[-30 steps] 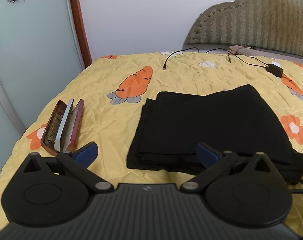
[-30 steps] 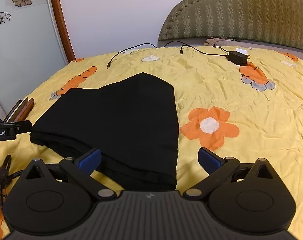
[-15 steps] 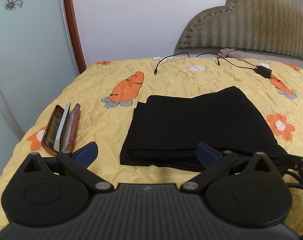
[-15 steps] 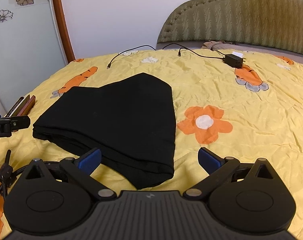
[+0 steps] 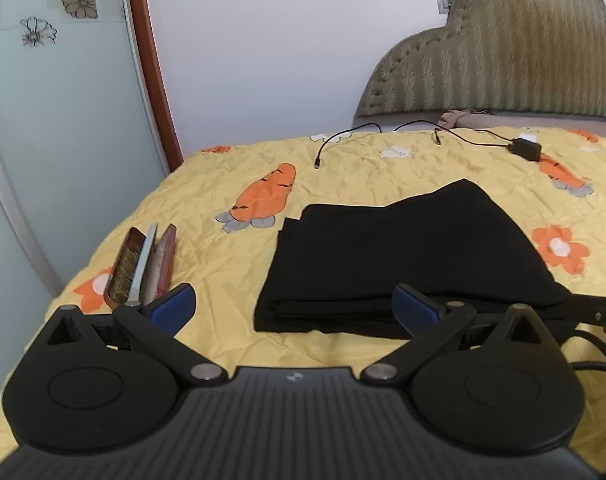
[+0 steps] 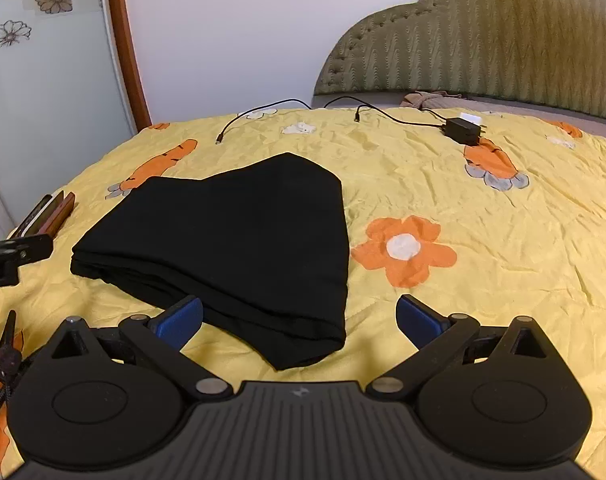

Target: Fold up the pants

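We see the folded black pants [image 5: 399, 252] lying on the yellow bedspread [image 5: 207, 200] just ahead of both tools. Our left gripper [image 5: 293, 306] and right gripper [image 6: 299, 316] each hold 2 fingers wide apart, gripping nothing.

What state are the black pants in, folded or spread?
Folded: the pants lie as a compact stack on the bedspread, layered edges showing along the near side.

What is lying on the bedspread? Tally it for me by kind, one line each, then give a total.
Folded black pants: 1
Open reddish-brown case: 1
Black charger brick: 1
Black cables: 2
Total: 5

Both the left hand-held gripper and right hand-held gripper are open and hold nothing.
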`<state>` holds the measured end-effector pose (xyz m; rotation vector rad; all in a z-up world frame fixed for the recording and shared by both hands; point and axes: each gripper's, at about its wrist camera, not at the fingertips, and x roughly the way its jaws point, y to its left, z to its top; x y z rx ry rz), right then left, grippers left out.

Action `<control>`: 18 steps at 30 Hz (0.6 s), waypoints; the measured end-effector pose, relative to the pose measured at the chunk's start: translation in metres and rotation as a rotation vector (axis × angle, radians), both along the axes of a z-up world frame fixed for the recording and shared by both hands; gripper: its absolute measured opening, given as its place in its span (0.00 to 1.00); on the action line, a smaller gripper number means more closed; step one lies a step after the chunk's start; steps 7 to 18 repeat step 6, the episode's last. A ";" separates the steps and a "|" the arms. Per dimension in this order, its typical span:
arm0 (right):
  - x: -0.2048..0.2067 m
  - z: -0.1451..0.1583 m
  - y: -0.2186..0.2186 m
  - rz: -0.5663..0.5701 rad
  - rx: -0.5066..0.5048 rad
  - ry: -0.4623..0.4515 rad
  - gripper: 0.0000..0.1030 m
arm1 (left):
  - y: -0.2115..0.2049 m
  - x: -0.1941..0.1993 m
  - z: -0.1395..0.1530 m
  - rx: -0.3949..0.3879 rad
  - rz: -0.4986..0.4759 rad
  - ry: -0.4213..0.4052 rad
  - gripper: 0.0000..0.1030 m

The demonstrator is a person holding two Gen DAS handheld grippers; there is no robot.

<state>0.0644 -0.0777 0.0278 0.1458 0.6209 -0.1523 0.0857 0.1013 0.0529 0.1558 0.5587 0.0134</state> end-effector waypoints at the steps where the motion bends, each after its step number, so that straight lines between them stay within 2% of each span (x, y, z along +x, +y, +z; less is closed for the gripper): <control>1: -0.001 0.000 -0.001 -0.004 0.001 0.001 1.00 | 0.002 -0.001 0.000 -0.008 -0.002 0.000 1.00; 4: -0.004 -0.002 -0.002 -0.013 0.001 0.001 1.00 | 0.008 -0.004 -0.001 -0.038 0.004 0.002 1.00; 18: -0.004 -0.003 -0.002 -0.016 0.002 0.004 1.00 | 0.011 -0.006 -0.003 -0.030 0.019 -0.007 1.00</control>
